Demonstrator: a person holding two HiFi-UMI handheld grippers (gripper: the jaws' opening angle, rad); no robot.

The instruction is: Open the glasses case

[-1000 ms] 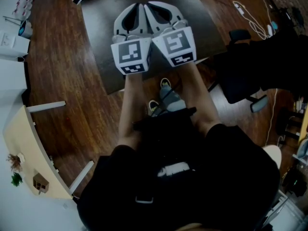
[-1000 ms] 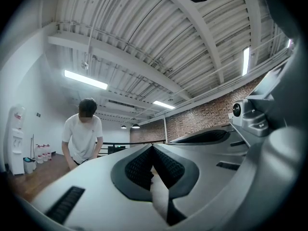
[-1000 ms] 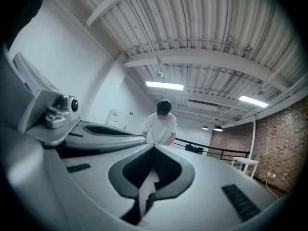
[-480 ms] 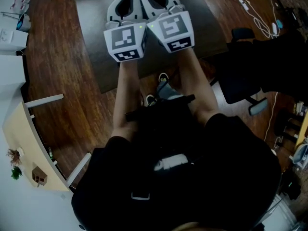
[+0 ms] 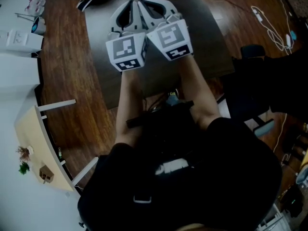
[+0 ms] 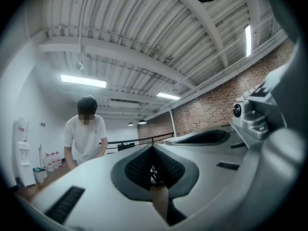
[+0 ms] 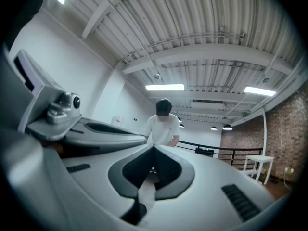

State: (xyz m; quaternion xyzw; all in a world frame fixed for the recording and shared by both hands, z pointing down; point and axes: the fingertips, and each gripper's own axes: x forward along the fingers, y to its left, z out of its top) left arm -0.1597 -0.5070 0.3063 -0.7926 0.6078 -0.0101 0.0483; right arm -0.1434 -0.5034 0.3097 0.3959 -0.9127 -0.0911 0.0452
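The person in black stands at a dark table (image 5: 207,37) with both tools held out level over it, side by side in the upper middle of the head view, their marker cubes (image 5: 126,53) nearly touching. The left gripper (image 6: 153,152) has its jaws pressed together, the dark ribbed pads meeting in one seam with nothing between them. The right gripper (image 7: 153,150) is pressed together the same way and also pinches nothing. Each tool's own view looks out past the table at a second person in a white T-shirt (image 7: 163,126), who stands on the far side, bent forward with hands down by the table edge. A brick wall (image 6: 216,105) runs along the right of the left gripper view. A small white side table (image 7: 257,165) sits low at the right of the right gripper view. Wooden floor (image 5: 67,81) surrounds the table. I cannot tell where the glasses case is.
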